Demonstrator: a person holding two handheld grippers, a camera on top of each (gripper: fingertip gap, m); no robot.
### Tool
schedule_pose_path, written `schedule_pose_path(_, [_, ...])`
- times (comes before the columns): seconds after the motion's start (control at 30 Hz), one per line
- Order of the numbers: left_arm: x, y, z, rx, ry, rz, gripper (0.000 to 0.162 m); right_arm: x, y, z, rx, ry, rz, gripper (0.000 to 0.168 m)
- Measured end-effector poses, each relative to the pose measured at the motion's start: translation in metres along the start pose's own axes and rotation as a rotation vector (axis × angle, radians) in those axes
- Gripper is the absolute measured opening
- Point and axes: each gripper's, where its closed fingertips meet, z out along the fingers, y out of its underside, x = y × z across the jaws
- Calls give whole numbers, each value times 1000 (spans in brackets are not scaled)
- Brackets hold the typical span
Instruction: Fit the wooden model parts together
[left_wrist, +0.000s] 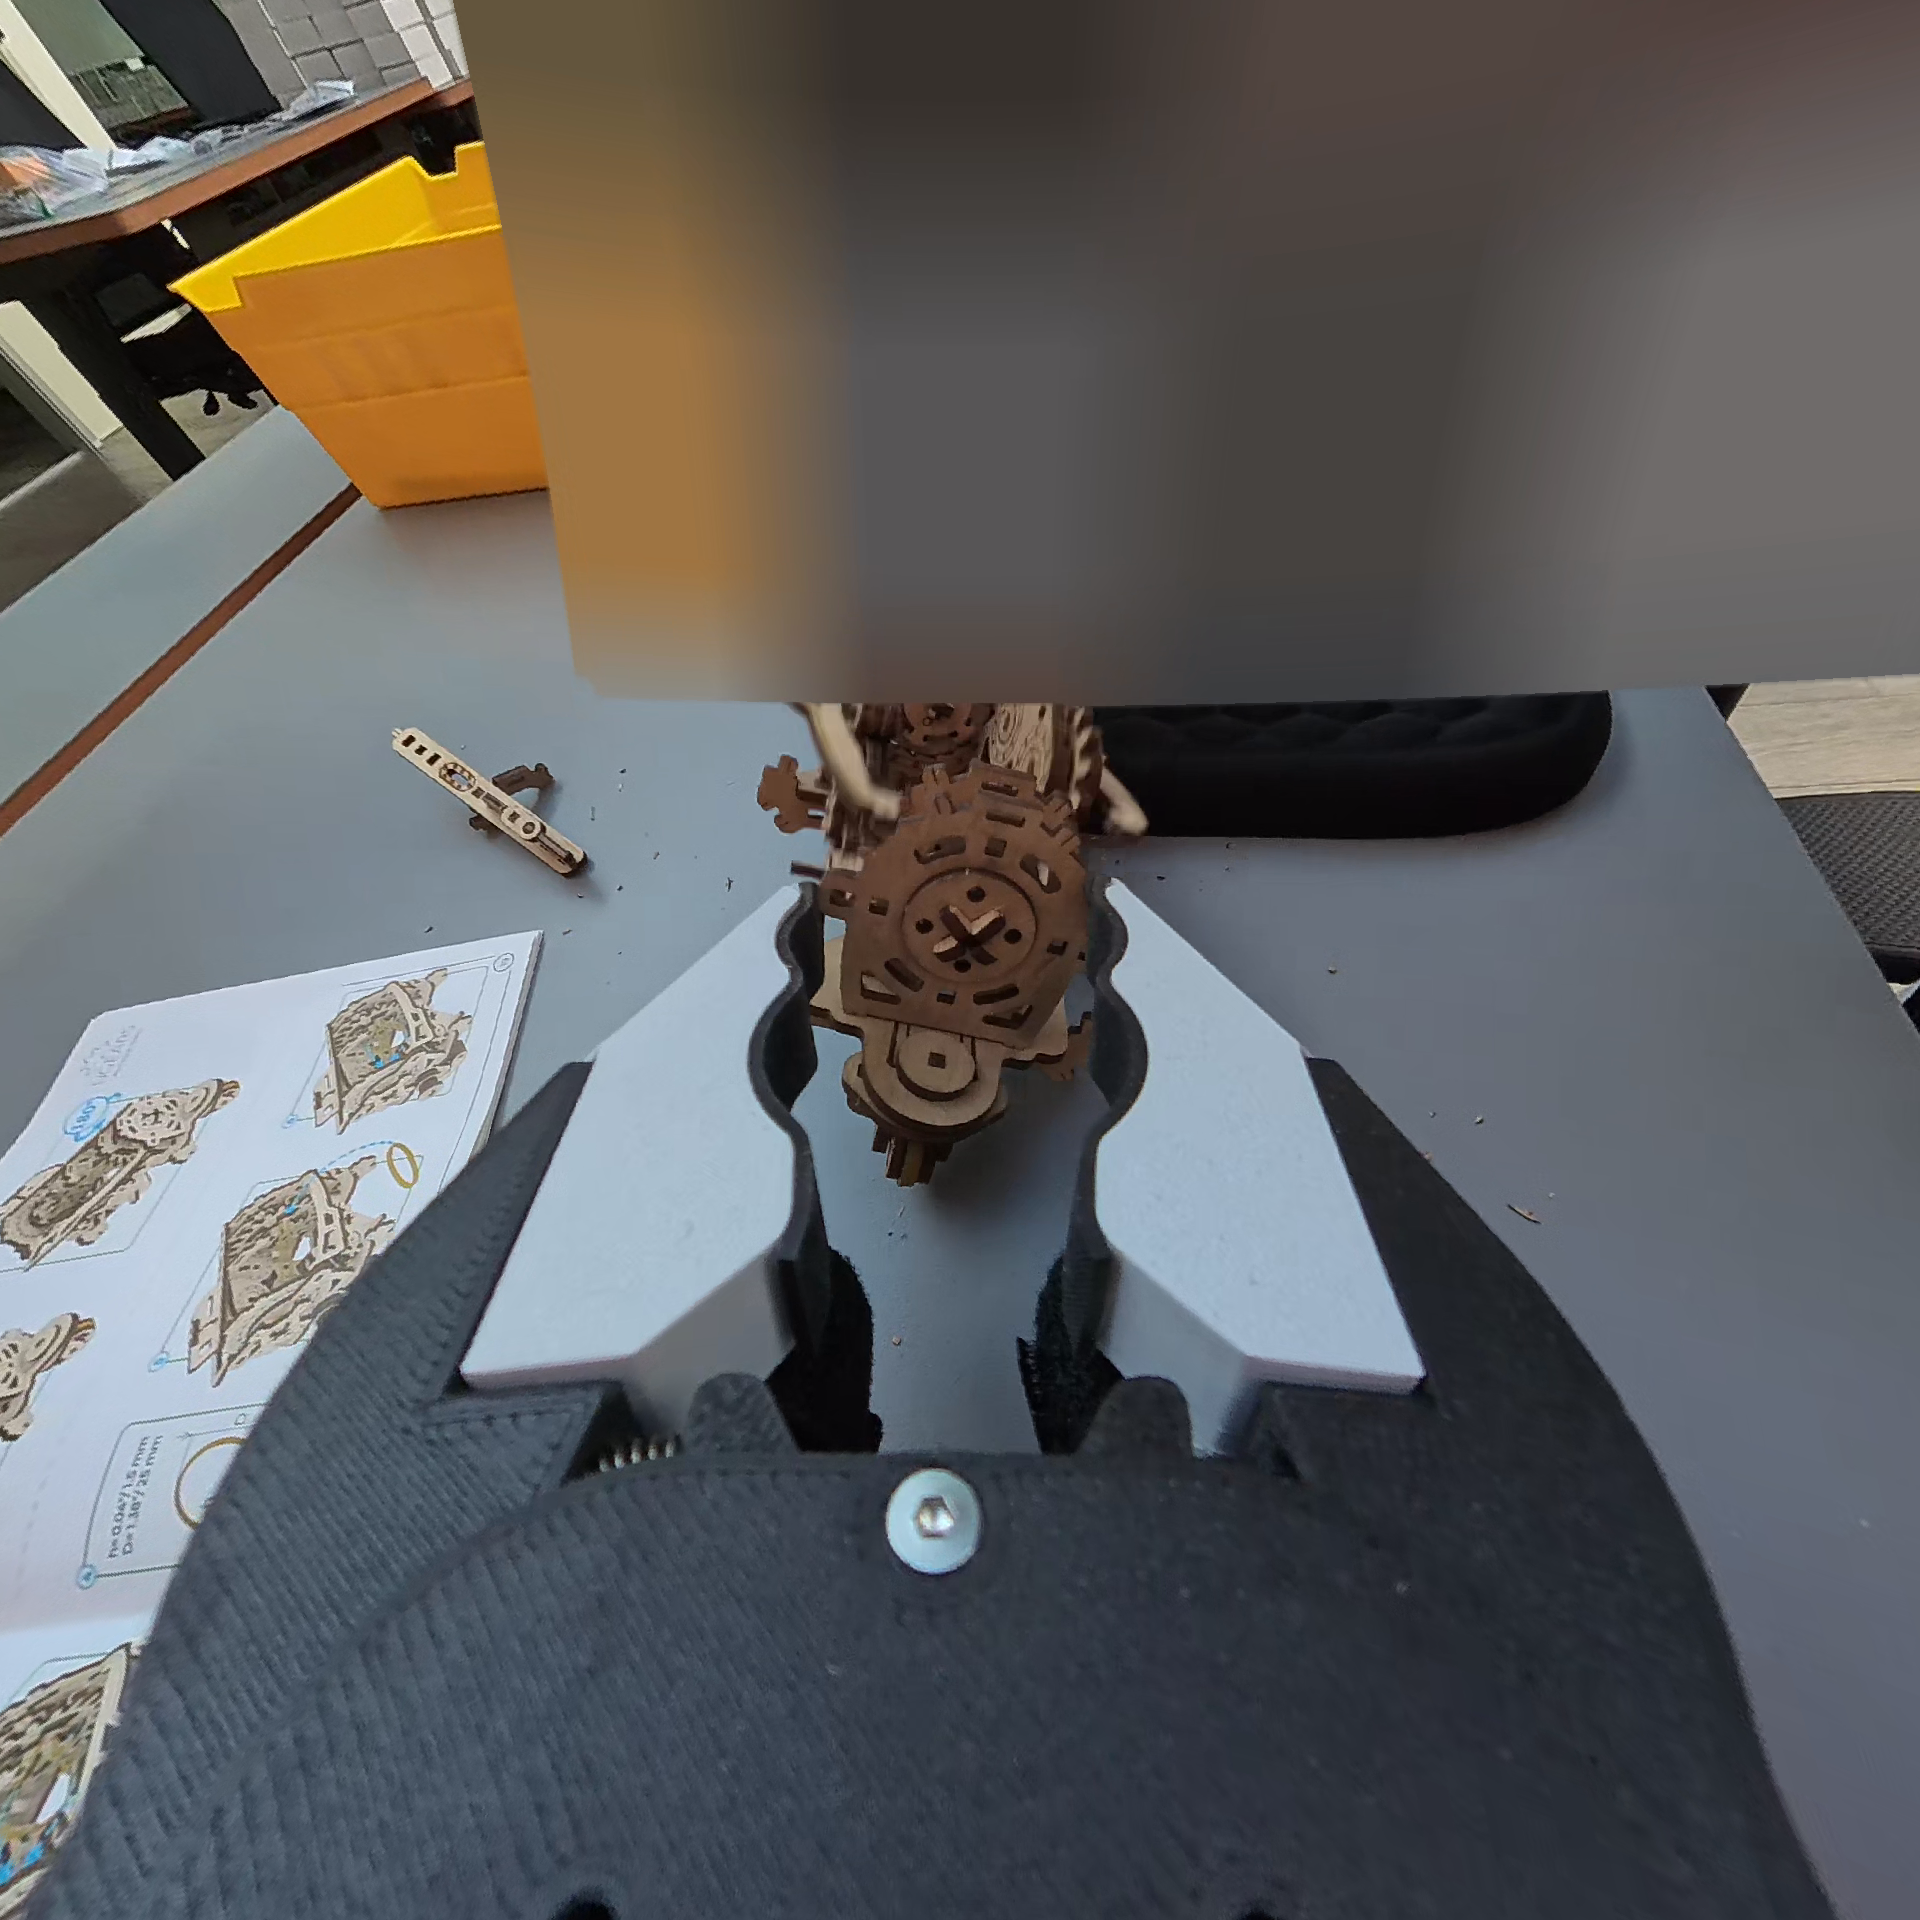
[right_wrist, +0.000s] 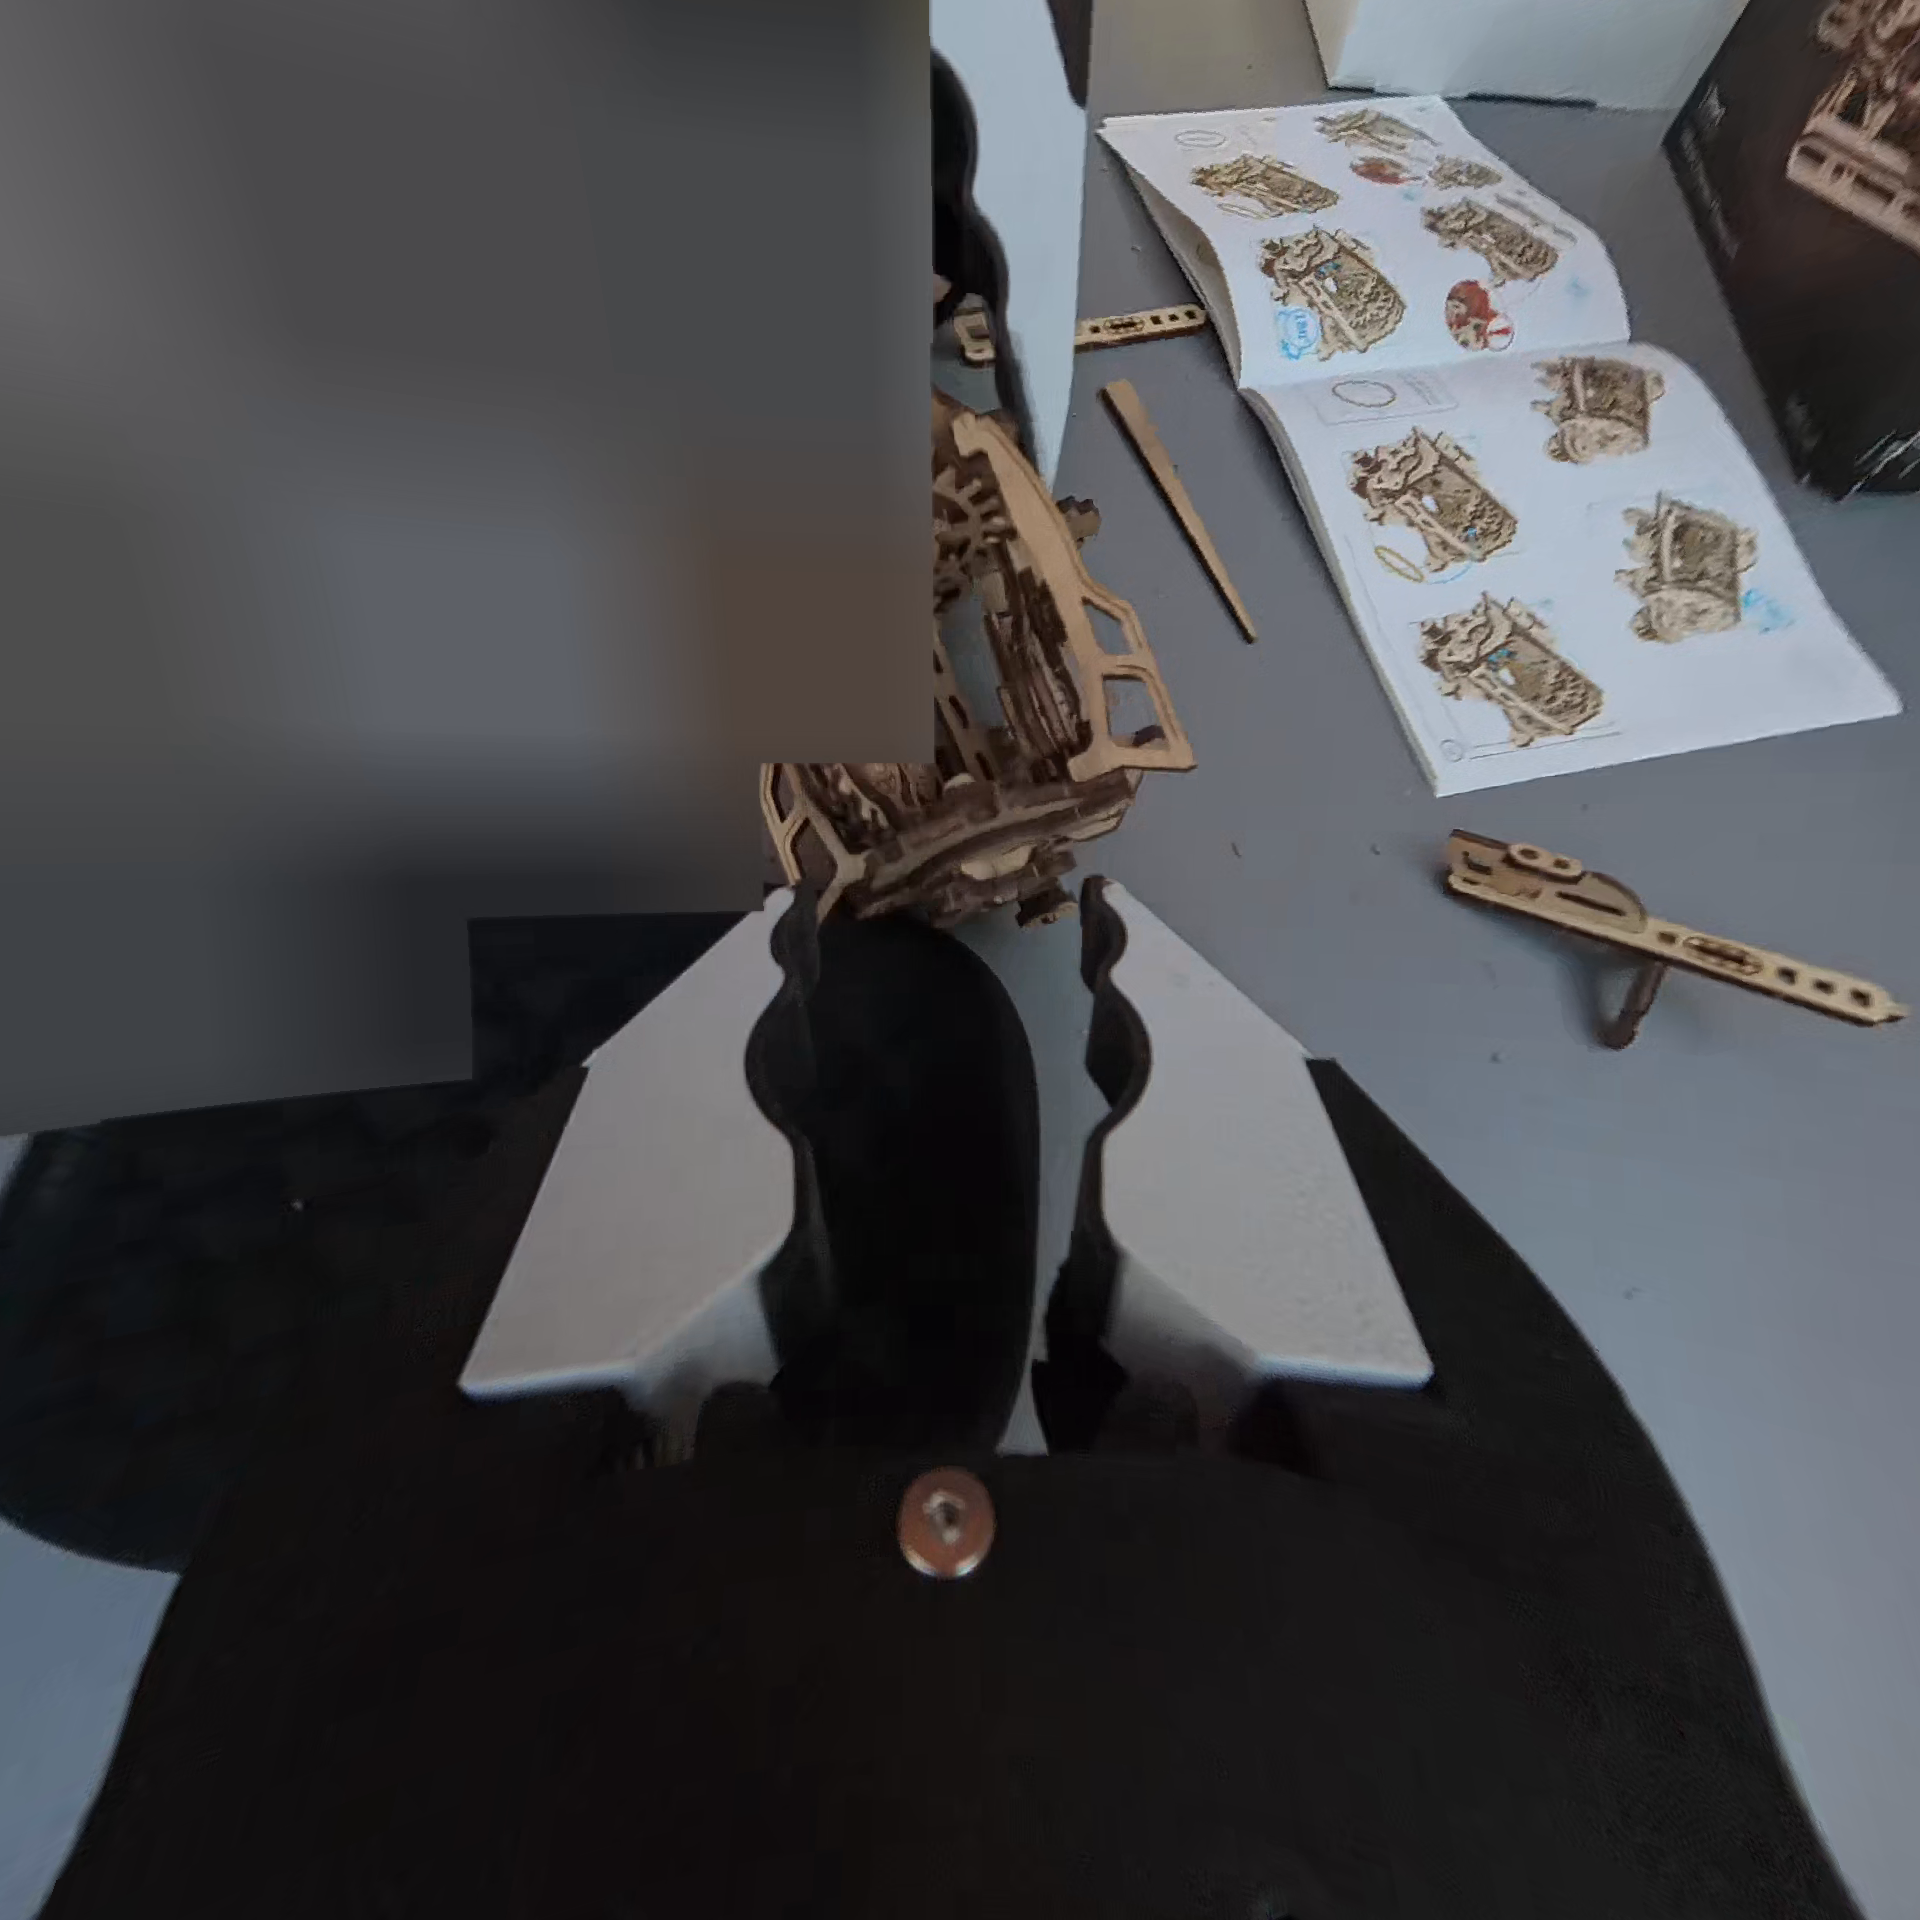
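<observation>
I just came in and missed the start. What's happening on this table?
A person with two hand-held claws is building a wooden model on a grey table. The left claw has the model between its fingers, seemingly clamped on it. The right claw is open, its tips at the model's lower edge. An open instruction booklet, a loose wooden strip part and a thin wooden stick lie nearby.

We see a dark brown and pale tan wooden model (left_wrist: 951, 940), pierced with small slots and a pale cross at its centre. Our left gripper (left_wrist: 948, 935) has light grey fingers (left_wrist: 665, 1143) on a ribbed black body. The table (left_wrist: 1507, 1039) is plain grey, the bin (left_wrist: 395, 343) yellow-orange, the booklet (right_wrist: 1538, 499) white with tan drawings.
</observation>
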Motion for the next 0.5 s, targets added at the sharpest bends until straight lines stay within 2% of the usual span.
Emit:
schedule_pose_path(0.03, [0,-1,0,4,1,0,49,2,2,0,1,30,-61,50])
schedule_pose_path(0.33, [-1,-2,-4,24,-2,-10,49,17,14,-13,-51,93,-68,48])
schedule_pose_path(0.5, [-4,-3,-6,30,3,-32,49,24,10,-3,-61,177,-112,29])
